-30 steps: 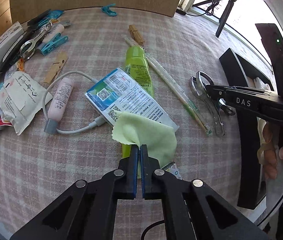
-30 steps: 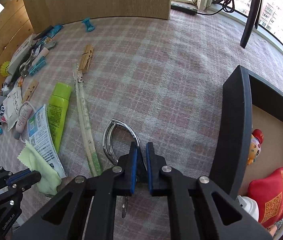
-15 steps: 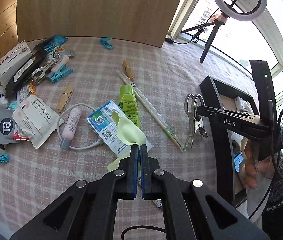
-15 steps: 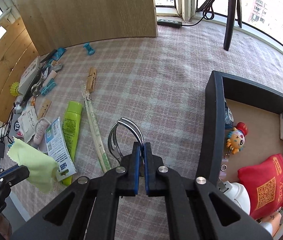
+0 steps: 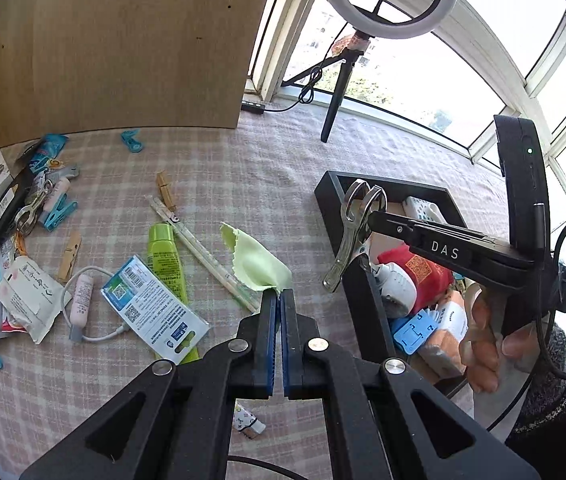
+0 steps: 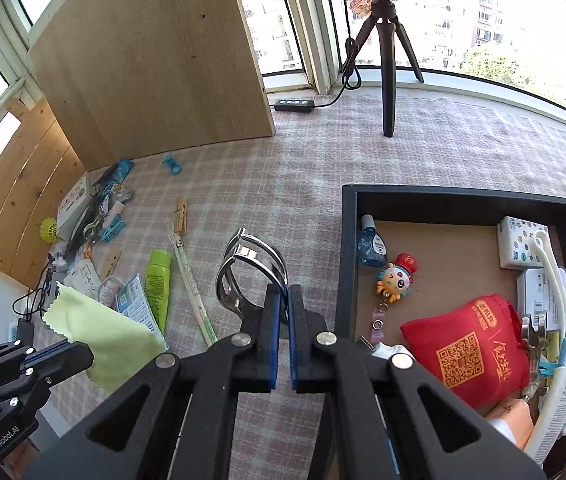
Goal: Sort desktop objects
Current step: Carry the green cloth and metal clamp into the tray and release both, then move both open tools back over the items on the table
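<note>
My left gripper (image 5: 281, 298) is shut on a pale green cloth (image 5: 257, 262) and holds it up above the checked tablecloth; the cloth also shows in the right wrist view (image 6: 99, 338). My right gripper (image 6: 286, 294) is shut on a metal clip (image 6: 243, 276) and holds it in the air just left of the black box (image 6: 346, 248). In the left wrist view the metal clip (image 5: 353, 232) hangs over the black box's (image 5: 325, 190) near left wall. The box holds a red pouch (image 6: 471, 348), a toy keyring (image 6: 397, 280) and several other items.
On the cloth lie a green tube (image 5: 165, 258), a printed sachet (image 5: 151, 306), a chopstick sleeve (image 5: 207, 258), wooden pegs (image 5: 69, 252), blue clips (image 5: 59, 210) and a pile of packets (image 5: 23, 300) at the left. A wooden board (image 5: 123, 48) and ring-light tripod (image 5: 335, 96) stand behind.
Both grippers have risen well above the table. The left lifted the green cloth off the sachet. The right carried the metal clip up and toward the black box.
</note>
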